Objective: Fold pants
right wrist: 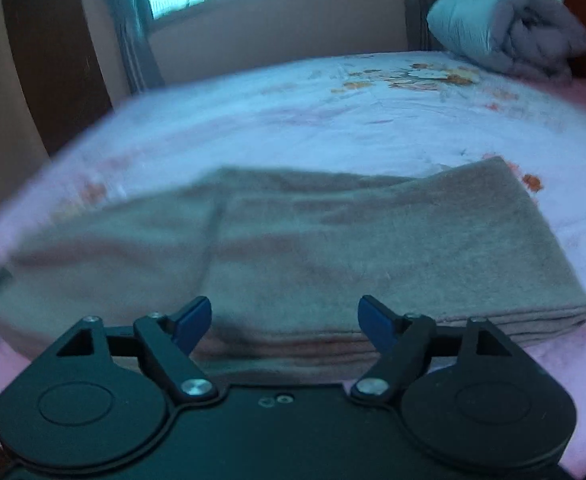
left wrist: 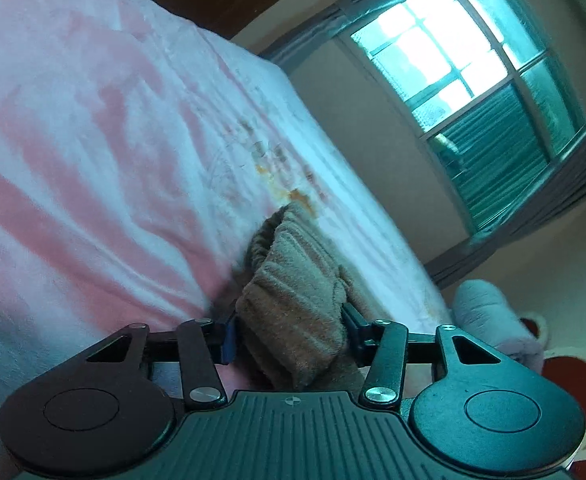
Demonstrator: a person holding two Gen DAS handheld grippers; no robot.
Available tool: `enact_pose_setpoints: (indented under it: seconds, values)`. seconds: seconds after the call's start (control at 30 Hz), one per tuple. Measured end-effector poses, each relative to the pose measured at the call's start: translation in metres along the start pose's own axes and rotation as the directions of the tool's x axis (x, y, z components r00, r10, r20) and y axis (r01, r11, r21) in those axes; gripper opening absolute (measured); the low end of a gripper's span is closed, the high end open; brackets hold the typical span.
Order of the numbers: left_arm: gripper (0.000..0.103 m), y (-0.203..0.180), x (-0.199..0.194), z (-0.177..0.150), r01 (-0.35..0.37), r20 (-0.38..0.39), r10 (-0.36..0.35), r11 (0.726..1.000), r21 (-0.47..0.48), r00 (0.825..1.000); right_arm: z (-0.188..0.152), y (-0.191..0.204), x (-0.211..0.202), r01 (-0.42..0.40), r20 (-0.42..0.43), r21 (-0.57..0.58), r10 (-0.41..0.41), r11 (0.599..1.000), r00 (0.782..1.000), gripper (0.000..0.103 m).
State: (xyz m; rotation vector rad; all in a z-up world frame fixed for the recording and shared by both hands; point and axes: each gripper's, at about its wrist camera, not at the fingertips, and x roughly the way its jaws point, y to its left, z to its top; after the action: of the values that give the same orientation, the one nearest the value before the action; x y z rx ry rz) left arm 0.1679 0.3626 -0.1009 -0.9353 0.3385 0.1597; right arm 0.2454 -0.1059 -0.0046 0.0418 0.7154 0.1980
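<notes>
The pants are brown fleece. In the left wrist view a bunched end of the pants [left wrist: 293,304] sits between my left gripper's [left wrist: 289,320] fingers, which are closed against the thick fabric and hold it just above the pink bedsheet [left wrist: 93,140]. In the right wrist view the pants [right wrist: 353,248] lie folded in flat layers on the bed, with their left part stretching toward the frame's left edge. My right gripper [right wrist: 285,320] is open and empty, hovering just above the near edge of the folded stack.
A rolled grey blanket [right wrist: 513,32] lies at the bed's far right corner; it also shows in the left wrist view [left wrist: 493,320]. A window [left wrist: 465,68] with curtains and a dark wooden door [right wrist: 53,60] stand beyond the bed.
</notes>
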Motion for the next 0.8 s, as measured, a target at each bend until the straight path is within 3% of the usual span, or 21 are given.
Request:
enact_pose_setpoints:
  seconds: [0.1,0.3,0.37,0.53,0.7,0.73,0.8]
  values:
    - [0.047,-0.005,-0.007,-0.001,0.04,0.02,-0.039,0.999,-0.01,0.999,-0.011,0.016,0.016,0.068,-0.024,-0.118,-0.071,0.991,0.997,0.089]
    - [0.047,-0.011,-0.012,-0.001,0.054,0.024,-0.053,0.998,-0.013,0.998,-0.01,0.026,0.005,0.122,0.021,-0.155,-0.12,0.98,0.993,0.089]
    - [0.047,-0.013,-0.012,-0.001,0.056,0.021,-0.056,0.998,-0.006,0.998,-0.015,0.027,0.014,0.131,-0.024,-0.176,-0.138,0.976,0.99,0.092]
    - [0.044,-0.029,-0.018,0.003,0.037,0.02,-0.039,0.998,0.057,0.999,-0.031,0.034,0.024,0.17,0.017,-0.272,-0.172,0.947,0.985,0.096]
    - [0.039,-0.069,-0.035,0.006,0.065,0.063,-0.077,0.984,0.167,0.995,-0.029,0.03,0.019,0.146,0.024,-0.262,-0.145,0.954,0.989,0.097]
    - [0.039,-0.081,-0.039,0.006,0.07,0.073,-0.085,0.978,0.194,0.994,-0.024,0.027,0.012,0.131,0.03,-0.25,-0.128,0.959,0.991,0.092]
    - [0.038,-0.106,-0.046,0.006,0.097,0.083,-0.121,0.964,0.246,0.989,-0.019,0.015,-0.019,0.122,0.154,-0.189,-0.093,0.974,0.984,0.092]
